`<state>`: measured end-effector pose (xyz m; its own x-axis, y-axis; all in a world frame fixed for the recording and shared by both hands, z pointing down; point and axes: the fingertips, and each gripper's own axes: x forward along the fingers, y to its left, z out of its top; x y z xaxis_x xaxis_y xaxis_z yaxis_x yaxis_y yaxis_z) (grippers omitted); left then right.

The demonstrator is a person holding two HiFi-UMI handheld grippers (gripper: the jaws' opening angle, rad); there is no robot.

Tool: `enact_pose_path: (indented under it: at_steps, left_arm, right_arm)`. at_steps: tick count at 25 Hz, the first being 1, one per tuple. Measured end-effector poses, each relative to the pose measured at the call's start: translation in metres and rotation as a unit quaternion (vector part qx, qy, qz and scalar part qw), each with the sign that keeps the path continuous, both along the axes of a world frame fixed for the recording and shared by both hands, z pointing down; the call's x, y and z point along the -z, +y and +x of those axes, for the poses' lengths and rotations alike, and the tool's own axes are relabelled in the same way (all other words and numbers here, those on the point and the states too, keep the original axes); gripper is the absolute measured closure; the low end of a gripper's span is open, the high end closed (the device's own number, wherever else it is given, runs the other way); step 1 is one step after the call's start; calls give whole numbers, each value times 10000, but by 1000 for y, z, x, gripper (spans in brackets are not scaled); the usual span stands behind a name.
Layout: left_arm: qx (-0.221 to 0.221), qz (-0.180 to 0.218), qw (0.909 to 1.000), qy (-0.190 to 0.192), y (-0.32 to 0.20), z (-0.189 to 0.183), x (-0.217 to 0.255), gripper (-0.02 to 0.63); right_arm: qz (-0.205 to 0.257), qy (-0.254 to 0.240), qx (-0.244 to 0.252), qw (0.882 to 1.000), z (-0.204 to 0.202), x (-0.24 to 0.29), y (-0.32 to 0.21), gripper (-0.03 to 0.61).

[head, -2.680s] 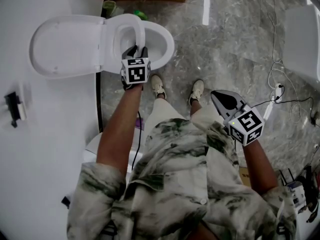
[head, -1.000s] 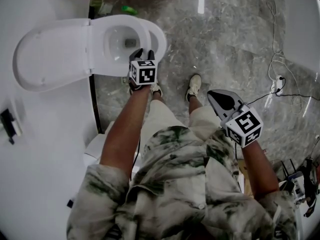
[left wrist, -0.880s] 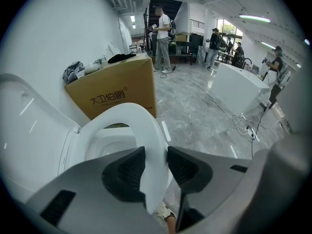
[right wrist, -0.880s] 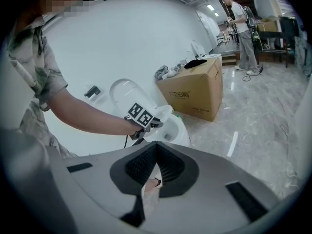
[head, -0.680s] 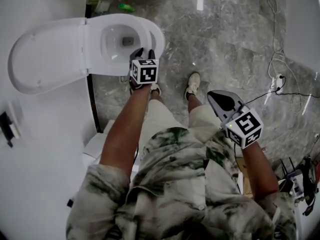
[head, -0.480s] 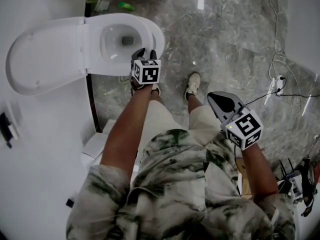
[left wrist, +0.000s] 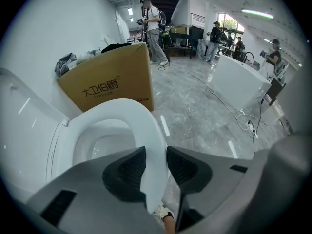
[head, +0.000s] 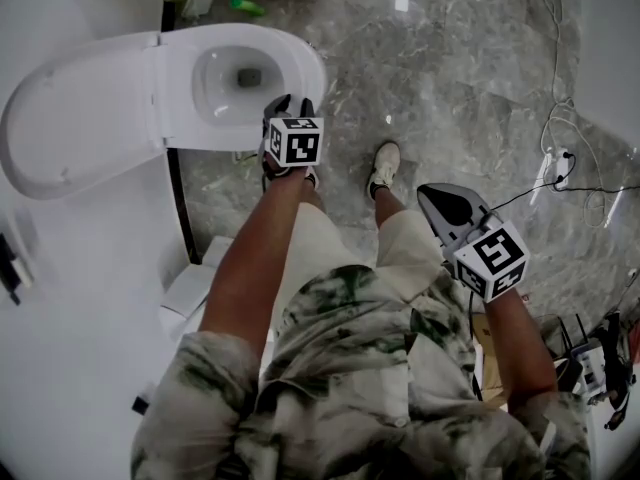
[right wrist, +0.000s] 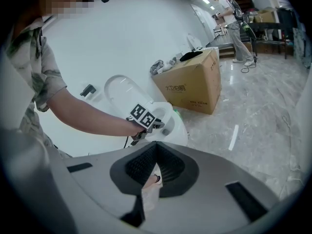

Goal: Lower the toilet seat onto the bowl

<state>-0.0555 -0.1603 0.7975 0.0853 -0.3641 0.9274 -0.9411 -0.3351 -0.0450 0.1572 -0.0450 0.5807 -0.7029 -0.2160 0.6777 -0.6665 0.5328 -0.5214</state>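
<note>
white toilet seat (head: 305,68), white bowl (head: 222,83) and white lid (head: 75,128). grey marbled floor (head: 470,98) with pale veins. tan cardboard box (left wrist: 109,82) with dark print. shirt (head: 350,368) mottled cream and dark green. left gripper (head: 286,104) and right gripper (head: 432,194) grey with black ribbed pads, their cubes white with black square markers. white shoe (head: 383,163).

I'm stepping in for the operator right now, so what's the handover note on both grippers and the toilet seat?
Left gripper: closed on the front rim of the toilet seat.
Right gripper: shut, empty, held aside over the floor.
Seat is low over the bowl; lid open. Whether it rests there I cannot tell.
Left to do: settle it, then let go.
</note>
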Motion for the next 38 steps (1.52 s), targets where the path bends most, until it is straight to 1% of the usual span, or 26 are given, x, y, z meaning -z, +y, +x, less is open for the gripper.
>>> enact_pose_path:
  at_steps: [11,31,38]
  left_arm:
    - [26,-93,10000,-22,2,9,-33,462]
    - [30,-254,9997,-27,1,12,-97,466]
    - [73,-304,9995,-28,2,13,-108,468]
  right_arm:
    - [-116,59,-20,9999,15,-23,7,557]
    - [-329,92,-48,9994,20,-74,10,557]
    - [-355,104,-24,9993,24,-80,12,557]
